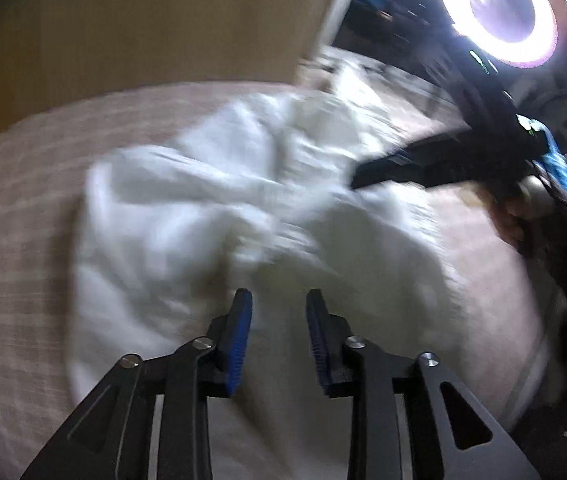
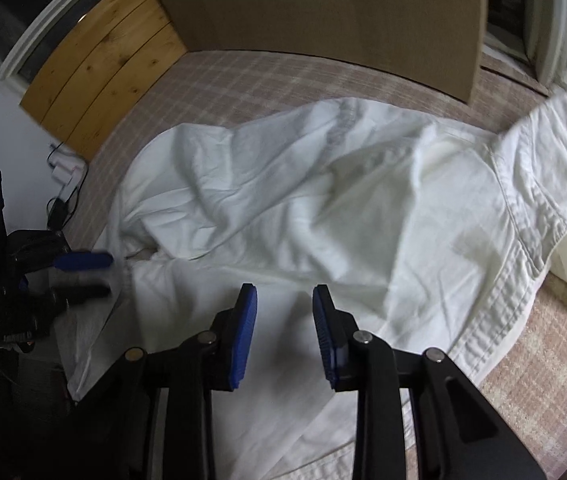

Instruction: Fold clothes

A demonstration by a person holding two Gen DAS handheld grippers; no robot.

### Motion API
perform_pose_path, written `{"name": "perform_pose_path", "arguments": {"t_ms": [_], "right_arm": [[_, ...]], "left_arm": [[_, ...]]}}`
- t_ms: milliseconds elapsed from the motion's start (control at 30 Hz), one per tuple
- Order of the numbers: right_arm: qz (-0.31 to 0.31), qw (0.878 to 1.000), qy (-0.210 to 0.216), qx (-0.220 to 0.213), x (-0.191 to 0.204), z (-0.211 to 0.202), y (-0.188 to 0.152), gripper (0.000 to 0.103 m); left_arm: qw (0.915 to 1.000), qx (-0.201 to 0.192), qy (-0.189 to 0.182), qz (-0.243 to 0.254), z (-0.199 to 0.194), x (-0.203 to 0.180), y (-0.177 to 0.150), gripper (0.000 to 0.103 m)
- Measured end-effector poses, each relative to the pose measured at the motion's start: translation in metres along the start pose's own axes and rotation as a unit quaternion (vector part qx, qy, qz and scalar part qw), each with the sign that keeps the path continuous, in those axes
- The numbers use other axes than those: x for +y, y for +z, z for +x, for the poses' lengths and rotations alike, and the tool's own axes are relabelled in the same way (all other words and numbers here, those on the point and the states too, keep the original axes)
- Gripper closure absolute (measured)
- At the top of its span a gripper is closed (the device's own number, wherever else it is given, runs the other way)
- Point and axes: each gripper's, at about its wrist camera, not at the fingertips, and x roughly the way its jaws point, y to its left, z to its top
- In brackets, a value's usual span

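Note:
A crumpled white shirt [image 1: 203, 200] lies spread over a checked bedspread [image 1: 23, 200]; the left wrist view is blurred. My left gripper [image 1: 279, 296] hovers over the shirt's near part, jaws apart, nothing between the blue pads. In the right wrist view the shirt [image 2: 323, 200] stretches across the bed, its collar end [image 2: 543, 200] at the right. My right gripper [image 2: 285, 290] stands open above the flat near part of the cloth. The left gripper [image 2: 109, 276] shows at the shirt's left edge, fingers apart. The right gripper [image 1: 357, 178] reaches onto the shirt from the right, held by a hand [image 1: 511, 220].
A brown cardboard panel [image 2: 323, 8] stands at the bed's far edge. A wooden board [image 2: 99, 72] leans at the back left, with a charger and cables [image 2: 57, 208] below it. A bright ring light [image 1: 499, 12] glares at the upper right. Bare bedspread [image 2: 543, 360] lies right of the shirt.

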Motion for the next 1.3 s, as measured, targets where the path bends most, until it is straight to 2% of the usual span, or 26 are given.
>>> {"name": "perform_pose_path", "arguments": {"t_ms": [67, 100, 167, 233, 267, 300, 333, 533, 633, 733, 800, 867, 967, 1000, 1067, 1100, 1167, 1233, 1300], "right_arm": [[-0.022, 0.999, -0.023, 0.000, 0.008, -0.004, 0.000, 0.074], [-0.028, 0.999, -0.034, 0.001, 0.010, -0.004, 0.000, 0.074], [-0.028, 0.999, -0.045, 0.002, 0.010, -0.003, -0.001, 0.074], [-0.025, 0.999, -0.047, 0.001, 0.008, -0.003, -0.002, 0.074], [-0.025, 0.999, -0.048, 0.003, 0.007, -0.001, -0.003, 0.074], [-0.025, 0.998, -0.051, 0.005, 0.006, 0.000, -0.005, 0.074], [-0.024, 0.998, -0.054, 0.008, 0.004, 0.002, -0.006, 0.074], [-0.025, 0.997, -0.074, 0.015, -0.002, 0.012, -0.013, 0.074], [-0.031, 0.996, -0.085, 0.014, -0.001, 0.011, -0.015, 0.074], [-0.025, 0.995, -0.094, 0.000, -0.005, 0.003, -0.012, 0.074], [-0.001, 0.997, -0.077, -0.021, -0.014, -0.003, -0.004, 0.074], [0.006, 0.998, -0.057, -0.030, -0.015, -0.005, 0.002, 0.074], [-0.018, 0.995, -0.099, 0.001, -0.014, 0.018, 0.007, 0.074], [-0.012, 0.994, -0.113, 0.003, -0.018, 0.022, 0.009, 0.078], [0.007, 0.994, -0.112, -0.018, -0.024, 0.014, 0.010, 0.078], [0.011, 0.994, -0.104, -0.026, -0.024, 0.008, 0.009, 0.076], [0.020, 0.995, -0.087, -0.042, -0.025, -0.004, 0.008, 0.076], [0.021, 0.994, -0.096, -0.055, -0.024, -0.012, 0.009, 0.075], [0.040, 0.994, -0.090, -0.057, -0.030, -0.012, 0.015, 0.071]], "left_arm": [[0.9998, 0.016, -0.009, 0.008, 0.012, -0.013, 0.005, 0.062], [0.9996, 0.023, -0.001, 0.014, 0.018, -0.018, 0.007, 0.058], [0.9993, 0.034, 0.010, 0.010, 0.030, -0.023, 0.011, 0.058], [0.9990, 0.043, 0.006, -0.010, 0.037, -0.018, 0.013, 0.063], [0.9988, 0.045, 0.012, -0.014, 0.039, -0.015, 0.014, 0.071], [0.9986, 0.047, 0.016, -0.019, 0.042, -0.012, 0.014, 0.092], [0.9983, 0.050, 0.013, -0.024, 0.043, -0.009, 0.013, 0.101], [0.9993, 0.025, 0.015, -0.025, 0.021, -0.001, 0.011, 0.101], [0.9986, 0.019, 0.034, -0.036, 0.016, 0.008, 0.007, 0.101], [0.9981, 0.022, 0.046, -0.036, 0.017, 0.012, 0.001, 0.101], [0.9975, 0.026, 0.057, -0.032, 0.018, 0.012, -0.002, 0.101], [0.9966, 0.030, 0.073, -0.027, 0.020, 0.011, -0.004, 0.100], [0.9956, 0.024, 0.082, -0.040, 0.015, 0.014, -0.003, 0.095], [0.9949, 0.015, 0.089, -0.045, 0.007, 0.015, -0.004, 0.095], [0.9942, 0.005, 0.099, -0.044, -0.006, 0.015, -0.007, 0.099], [0.9952, 0.002, 0.087, -0.045, -0.013, 0.014, -0.009, 0.098], [0.9963, -0.001, 0.075, -0.043, -0.013, 0.009, -0.008, 0.088], [0.9972, -0.005, 0.063, -0.040, -0.014, 0.004, -0.006, 0.069], [0.9979, -0.008, 0.051, -0.039, -0.013, -0.001, -0.004, 0.067]]}}
